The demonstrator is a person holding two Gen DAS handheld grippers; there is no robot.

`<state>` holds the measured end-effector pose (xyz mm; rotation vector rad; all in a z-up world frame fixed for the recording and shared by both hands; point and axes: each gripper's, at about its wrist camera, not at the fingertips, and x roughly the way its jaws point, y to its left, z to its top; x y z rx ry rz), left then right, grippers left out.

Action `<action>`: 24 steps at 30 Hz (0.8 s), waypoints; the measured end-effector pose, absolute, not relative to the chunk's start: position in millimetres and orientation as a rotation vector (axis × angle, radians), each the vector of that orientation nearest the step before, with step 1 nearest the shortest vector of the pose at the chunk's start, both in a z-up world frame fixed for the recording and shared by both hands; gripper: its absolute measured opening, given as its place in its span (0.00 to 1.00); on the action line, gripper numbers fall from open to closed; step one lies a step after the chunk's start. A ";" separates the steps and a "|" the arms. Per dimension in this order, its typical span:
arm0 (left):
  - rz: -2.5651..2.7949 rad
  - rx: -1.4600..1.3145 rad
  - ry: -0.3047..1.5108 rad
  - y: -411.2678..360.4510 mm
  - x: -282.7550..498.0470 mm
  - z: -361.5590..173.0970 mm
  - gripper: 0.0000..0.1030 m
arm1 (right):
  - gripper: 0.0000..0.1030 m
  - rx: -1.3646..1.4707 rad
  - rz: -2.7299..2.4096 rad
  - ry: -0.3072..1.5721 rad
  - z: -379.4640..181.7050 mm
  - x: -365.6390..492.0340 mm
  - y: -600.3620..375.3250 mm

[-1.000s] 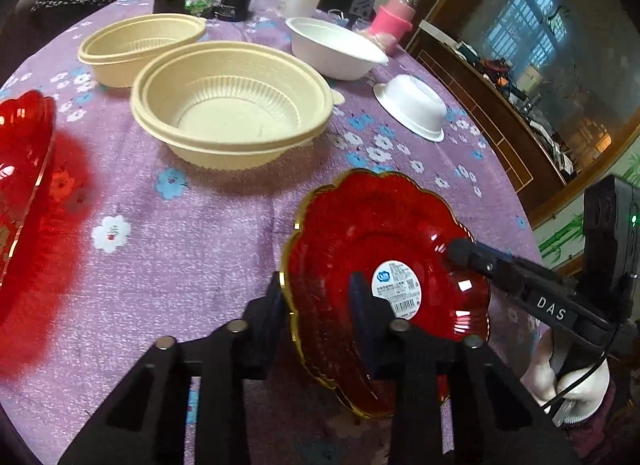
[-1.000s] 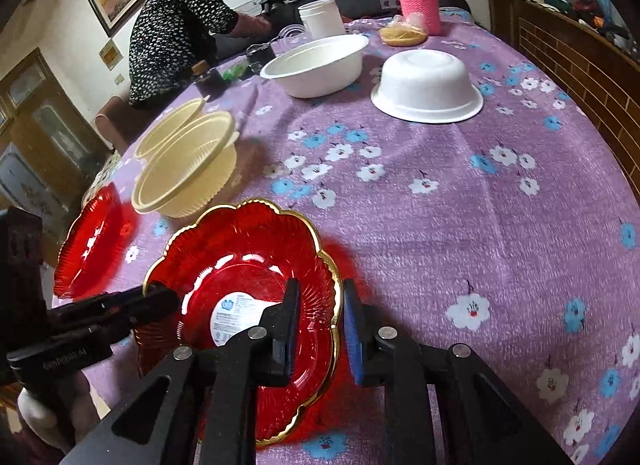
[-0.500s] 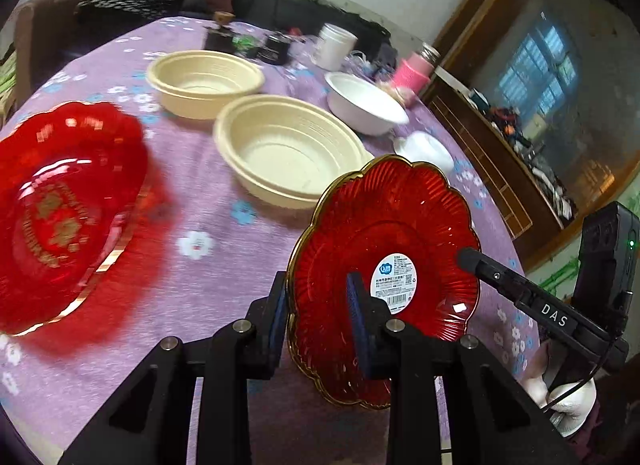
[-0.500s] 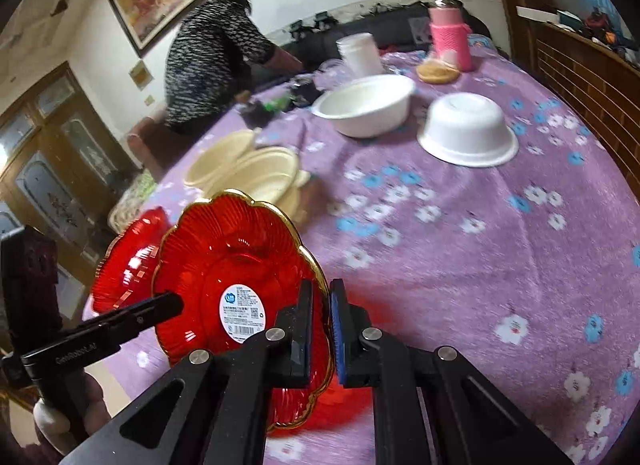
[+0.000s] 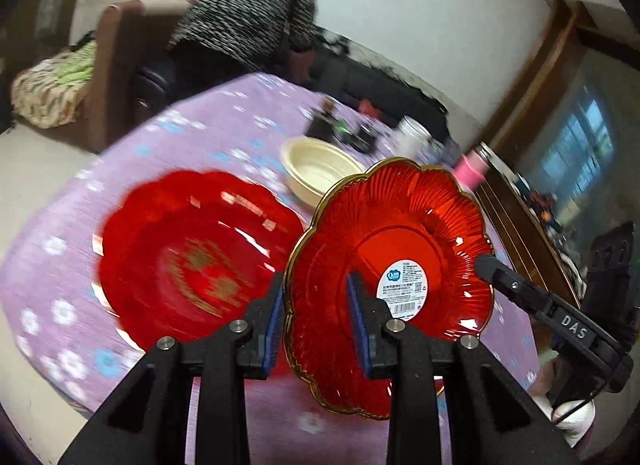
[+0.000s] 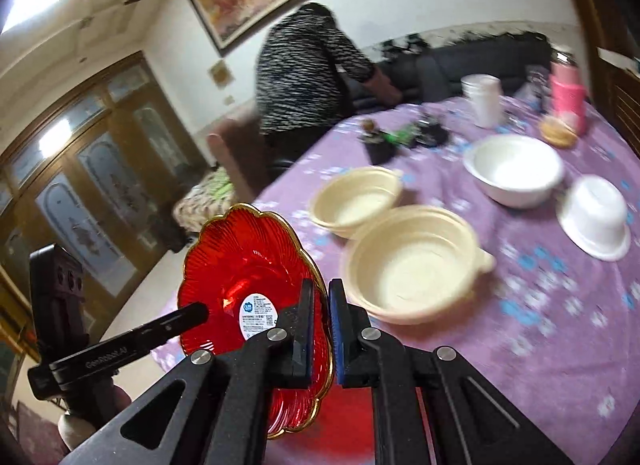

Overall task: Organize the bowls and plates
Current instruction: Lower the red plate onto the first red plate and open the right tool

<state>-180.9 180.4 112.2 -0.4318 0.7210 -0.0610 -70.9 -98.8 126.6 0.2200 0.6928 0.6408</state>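
L gripper (image 5: 316, 313): clamped on red plate (image 5: 400, 241) rim
R gripper (image 6: 322, 329): clamped on same plate
Red plates: 2, other (image 5: 192, 257) on table (image 5: 200, 137)
Cream bowls (image 6: 412, 261): 2
White bowls (image 6: 516, 169): 2, one upside down

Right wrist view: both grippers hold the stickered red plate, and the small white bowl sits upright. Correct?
Not quite. The small white bowl is upside down, as the right wrist view shows. The rest holds: left gripper and right gripper both hold the stickered red plate.

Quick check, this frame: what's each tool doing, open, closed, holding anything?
Left tool: closed on the near rim of the lifted red plate.
Right tool: closed on the same plate's rim; plate is tilted off the table.
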 end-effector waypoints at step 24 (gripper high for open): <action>0.183 -0.462 0.858 286.6 -134.6 52.2 0.33 | 0.10 0.154 0.675 0.962 41.0 18.2 46.1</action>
